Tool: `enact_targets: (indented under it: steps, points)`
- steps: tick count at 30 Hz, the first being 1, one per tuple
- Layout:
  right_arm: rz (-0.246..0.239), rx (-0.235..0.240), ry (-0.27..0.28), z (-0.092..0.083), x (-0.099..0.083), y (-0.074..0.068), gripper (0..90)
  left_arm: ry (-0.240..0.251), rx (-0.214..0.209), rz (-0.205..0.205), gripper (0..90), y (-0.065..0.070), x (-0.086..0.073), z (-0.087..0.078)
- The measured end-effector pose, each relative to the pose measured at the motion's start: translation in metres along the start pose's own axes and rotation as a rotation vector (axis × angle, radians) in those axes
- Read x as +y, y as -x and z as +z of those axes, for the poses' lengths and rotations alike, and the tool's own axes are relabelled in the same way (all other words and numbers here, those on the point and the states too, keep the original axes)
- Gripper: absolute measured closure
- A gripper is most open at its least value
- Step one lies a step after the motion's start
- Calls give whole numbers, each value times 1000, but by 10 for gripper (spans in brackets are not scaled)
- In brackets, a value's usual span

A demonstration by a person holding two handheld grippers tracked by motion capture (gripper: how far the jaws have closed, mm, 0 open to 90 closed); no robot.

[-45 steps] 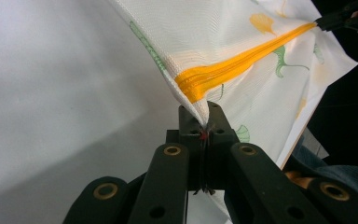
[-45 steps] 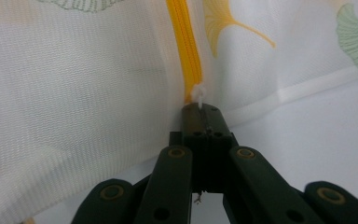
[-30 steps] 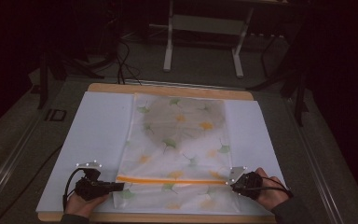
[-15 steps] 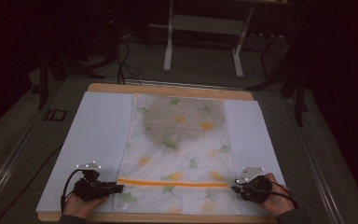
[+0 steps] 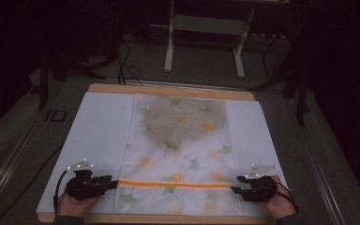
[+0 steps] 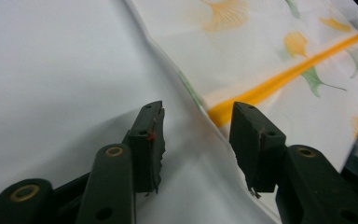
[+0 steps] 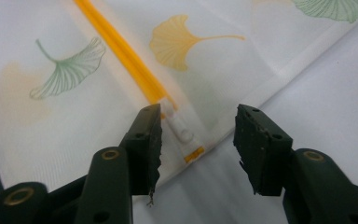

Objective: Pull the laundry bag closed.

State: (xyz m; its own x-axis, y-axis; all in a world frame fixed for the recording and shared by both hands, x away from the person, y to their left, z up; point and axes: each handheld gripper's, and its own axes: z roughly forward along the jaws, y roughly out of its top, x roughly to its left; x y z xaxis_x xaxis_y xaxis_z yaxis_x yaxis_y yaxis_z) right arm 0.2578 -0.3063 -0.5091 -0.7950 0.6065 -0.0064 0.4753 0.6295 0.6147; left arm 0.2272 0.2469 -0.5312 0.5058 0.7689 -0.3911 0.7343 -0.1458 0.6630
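Note:
A white bag (image 5: pixel 183 150) printed with green and yellow leaves lies flat on a white sheet (image 5: pixel 98 131). An orange zipper (image 5: pixel 173 184) runs across its near part. My left gripper (image 5: pixel 114 183) is at the zipper's left end. Its jaws have just been opening and now stand open (image 6: pixel 198 114) over the bag's edge and the zipper end (image 6: pixel 223 112), without pressing on it. My right gripper (image 5: pixel 234 190) is at the zipper's right end. It has also just been opening and stands open (image 7: pixel 198 116) around the white zipper pull (image 7: pixel 182 133), without gripping it.
The sheet covers a wooden tabletop (image 5: pixel 168 89) whose near edge runs just below both hands. Beyond the far edge, on the dark floor, are a metal stand's legs (image 5: pixel 201 42) and cables (image 5: pixel 122 51). Bare sheet flanks the bag on both sides.
Both grippers' jaws have opened and let go of the bag's edges. The right hand has slid slightly right and nearer. The bag lies flat where it was.

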Motion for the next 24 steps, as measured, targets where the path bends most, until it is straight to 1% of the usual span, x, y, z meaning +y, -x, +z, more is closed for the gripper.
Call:
enact_targets:
  steps: [3, 5, 8, 9, 11, 12, 13, 14, 15, 16, 18, 19, 20, 21, 22, 23, 24]
  points:
    - [27, -2, 29, 2, 0, 1, 480, 27, 34, 7, 540, -1, 0, -3]
    - [45, -11, 47, 3, 0, 2, 457, 38, 69, 25, 537, -1, 0, -4]
    - [89, -28, 75, 5, 0, 6, 410, 54, 117, 46, 537, 0, 1, -3]
    - [100, -39, 81, 5, -1, 7, 398, 56, 125, 50, 536, 0, 2, -3]
    - [122, -66, 85, 6, -1, 8, 378, 61, 153, 70, 534, 0, 2, -1]
    - [137, -85, 96, 7, -2, 9, 364, 63, 172, 82, 535, 0, 3, 1]
    - [155, -94, 107, 9, -3, 10, 348, 67, 197, 88, 534, 0, 4, 3]
    - [167, -105, 111, 10, -4, 11, 342, 67, 197, 88, 532, 0, 4, 3]
    - [179, -122, 113, 12, -5, 12, 337, 89, 240, 88, 523, 0, 6, 5]
    - [191, -139, 113, 13, -6, 13, 333, 98, 259, 94, 514, 0, 7, 5]
    - [216, -164, 131, 13, -7, 16, 322, 112, 296, 104, 508, 0, 7, 5]
    - [216, -164, 131, 13, -7, 16, 322, 112, 296, 104, 502, 0, 7, 5]
    - [243, -188, 147, 13, -7, 19, 317, 125, 333, 108, 496, -1, 6, 3]
    - [257, -206, 152, 13, -8, 20, 307, 132, 346, 99, 493, -2, 6, 3]
    - [257, -206, 152, 13, -8, 20, 307, 132, 346, 99, 488, -2, 6, 3]
    - [268, -224, 153, 14, -8, 21, 296, 140, 361, 90, 488, -4, 7, 2]
    - [288, -241, 152, 15, -9, 23, 294, 140, 374, 84, 475, -6, 7, 3]
